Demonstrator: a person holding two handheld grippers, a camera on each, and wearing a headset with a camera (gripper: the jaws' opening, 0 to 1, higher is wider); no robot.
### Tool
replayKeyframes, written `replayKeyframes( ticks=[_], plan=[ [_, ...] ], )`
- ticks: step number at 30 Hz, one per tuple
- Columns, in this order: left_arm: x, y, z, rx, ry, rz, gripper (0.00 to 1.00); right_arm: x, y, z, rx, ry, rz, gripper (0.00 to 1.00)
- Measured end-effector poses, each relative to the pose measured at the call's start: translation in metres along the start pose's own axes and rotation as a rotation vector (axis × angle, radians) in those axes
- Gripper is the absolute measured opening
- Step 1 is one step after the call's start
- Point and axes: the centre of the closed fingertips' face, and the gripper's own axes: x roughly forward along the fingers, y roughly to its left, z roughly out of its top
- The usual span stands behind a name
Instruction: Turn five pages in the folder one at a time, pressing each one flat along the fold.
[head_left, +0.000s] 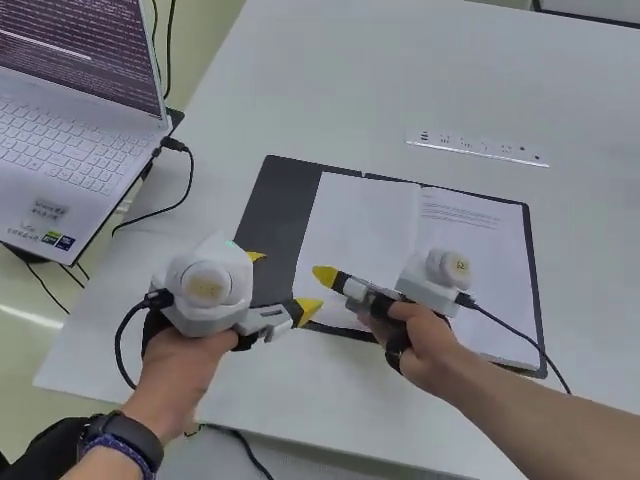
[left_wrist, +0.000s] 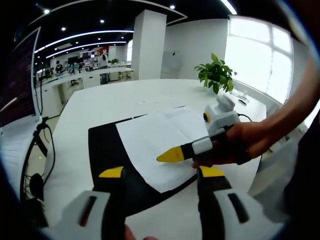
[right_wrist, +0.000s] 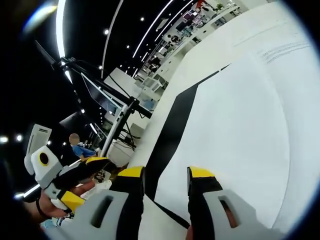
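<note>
- The left gripper (left_wrist: 161, 172) has its two yellow-tipped fingers (left_wrist: 111, 172) wide apart. Nothing is between them.
- The right gripper (right_wrist: 166, 172) also has its fingers (right_wrist: 201, 172) apart, but by a smaller gap. I see nothing pinched in them.
- In the head view, both grippers are near the bottom left corner of the white page (head_left: 365, 230), and their tips almost meet there.
- The left hand (head_left: 180, 365) holds its gripper from below. The right hand (head_left: 425, 345) is wrapped around the other one.
- The folder (head_left: 280, 200) lies open and flat on the table (head_left: 350, 80). Its black cover shows on the left side.
- The white page is blank. A page with small print (head_left: 480, 260) lies to its right.
- An open laptop (head_left: 70, 150) sits at the left edge of the table. A black cable (head_left: 165, 205) runs out of its side.
- A green plant (left_wrist: 216, 75) stands far back in the room.
</note>
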Motion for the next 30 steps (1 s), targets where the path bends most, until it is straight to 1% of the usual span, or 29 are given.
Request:
replayKeyframes(
  ticks=[3, 6, 7, 10, 14, 18, 21, 26, 28, 30],
  plan=[
    [0.006, 0.004, -0.002, 0.002, 0.008, -0.003, 0.50, -0.011, -0.007, 0.003, -0.015, -0.007, -0.011, 0.29],
    [0.013, 0.007, -0.009, -0.003, 0.034, -0.016, 0.43, -0.022, -0.011, 0.005, -0.023, -0.016, -0.020, 0.28],
    [0.015, 0.008, -0.013, -0.007, 0.049, -0.018, 0.41, -0.025, -0.015, 0.006, -0.028, -0.019, -0.026, 0.27],
    [0.021, 0.011, -0.019, 0.000, 0.065, -0.018, 0.40, -0.036, -0.018, 0.009, -0.040, -0.026, -0.036, 0.26],
    [0.027, 0.013, -0.025, 0.002, 0.081, -0.027, 0.36, -0.049, -0.030, 0.013, -0.041, -0.040, -0.066, 0.23],
    [0.031, 0.011, -0.027, 0.000, 0.086, -0.037, 0.31, -0.060, -0.037, 0.015, -0.025, -0.060, -0.081, 0.21],
    [0.037, 0.010, -0.029, -0.006, 0.087, -0.044, 0.27, -0.065, -0.040, 0.013, -0.034, -0.051, -0.087, 0.21],
    [0.049, 0.007, -0.041, -0.005, 0.112, -0.057, 0.22, -0.073, -0.046, 0.012, -0.021, -0.063, -0.101, 0.20],
    [0.053, 0.007, -0.047, -0.016, 0.123, -0.061, 0.19, -0.076, -0.049, 0.012, -0.016, -0.064, -0.104, 0.19],
    [0.055, 0.006, -0.051, -0.029, 0.128, -0.068, 0.15, -0.078, -0.049, 0.012, -0.016, -0.065, -0.107, 0.19]
  ],
)
